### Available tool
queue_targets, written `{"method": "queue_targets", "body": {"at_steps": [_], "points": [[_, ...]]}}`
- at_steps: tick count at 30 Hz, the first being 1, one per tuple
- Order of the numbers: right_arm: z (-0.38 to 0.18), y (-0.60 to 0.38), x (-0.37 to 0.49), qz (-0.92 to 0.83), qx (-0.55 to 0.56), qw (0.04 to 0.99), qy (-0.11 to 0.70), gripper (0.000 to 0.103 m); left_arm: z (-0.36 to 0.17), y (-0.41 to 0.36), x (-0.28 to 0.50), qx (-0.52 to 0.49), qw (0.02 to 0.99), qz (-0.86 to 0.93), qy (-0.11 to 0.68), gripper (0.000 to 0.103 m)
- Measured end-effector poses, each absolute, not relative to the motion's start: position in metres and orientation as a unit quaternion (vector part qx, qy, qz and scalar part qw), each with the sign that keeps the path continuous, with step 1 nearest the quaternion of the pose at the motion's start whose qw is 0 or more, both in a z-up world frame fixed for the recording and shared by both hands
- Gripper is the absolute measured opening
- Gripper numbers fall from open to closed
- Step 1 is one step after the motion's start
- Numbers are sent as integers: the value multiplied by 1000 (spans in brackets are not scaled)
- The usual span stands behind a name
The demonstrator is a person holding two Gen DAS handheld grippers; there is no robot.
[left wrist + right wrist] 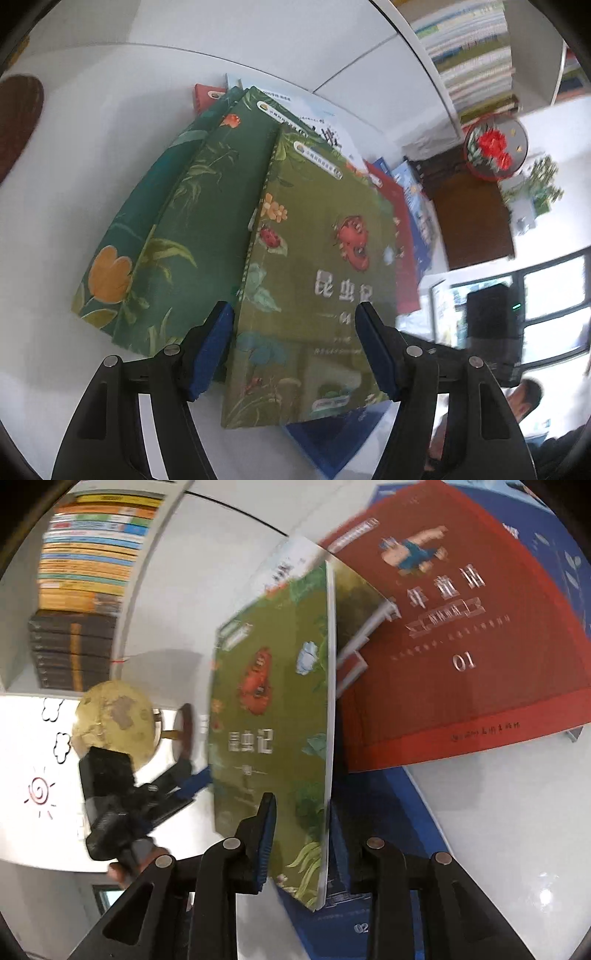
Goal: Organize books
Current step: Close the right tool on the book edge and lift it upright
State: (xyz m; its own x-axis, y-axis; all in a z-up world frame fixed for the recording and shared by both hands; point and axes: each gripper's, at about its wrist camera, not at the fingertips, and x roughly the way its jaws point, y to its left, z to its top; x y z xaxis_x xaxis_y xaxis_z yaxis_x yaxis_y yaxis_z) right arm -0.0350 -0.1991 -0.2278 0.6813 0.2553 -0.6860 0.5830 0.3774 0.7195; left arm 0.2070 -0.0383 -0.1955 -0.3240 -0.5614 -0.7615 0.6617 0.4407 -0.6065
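Observation:
A green book with a red insect on its cover stands on edge over the white table. My right gripper is shut on its lower edge, one pad on the cover and the other behind it. In the left wrist view the same green book fills the middle. My left gripper is open against it, one fingertip beside the spine and the other over the cover. The right wrist view shows the left gripper touching the cover's far edge. Two more green books lean behind.
A red book lies over blue books to the right. A blue book lies under the green one. Shelves of books stand behind, with a globe and a round flower picture. A person sits nearby.

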Motion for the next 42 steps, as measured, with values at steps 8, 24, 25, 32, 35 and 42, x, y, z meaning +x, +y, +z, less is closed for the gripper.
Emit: {"method": "queue_targets", "body": {"at_steps": [8, 24, 25, 32, 35, 42], "points": [[-221, -193, -44, -60, 580, 741, 334, 31, -198, -36, 209, 31, 582, -519, 625, 66], [-199, -162, -11, -44, 544, 745, 384, 9, -198, -33, 202, 68, 583, -520, 621, 66], [-201, -166, -12, -39, 563, 734, 379, 8, -199, -29, 204, 60, 577, -518, 629, 66], [-217, -181, -14, -8, 642, 671, 371, 7, -208, -18, 214, 35, 545, -509, 666, 66], [-226, -182, -14, 3, 679, 639, 361, 7, -205, -24, 211, 50, 536, -515, 667, 66], [-215, -191, -17, -22, 643, 659, 389, 7, -213, -50, 221, 9, 483, -555, 677, 66]]}}
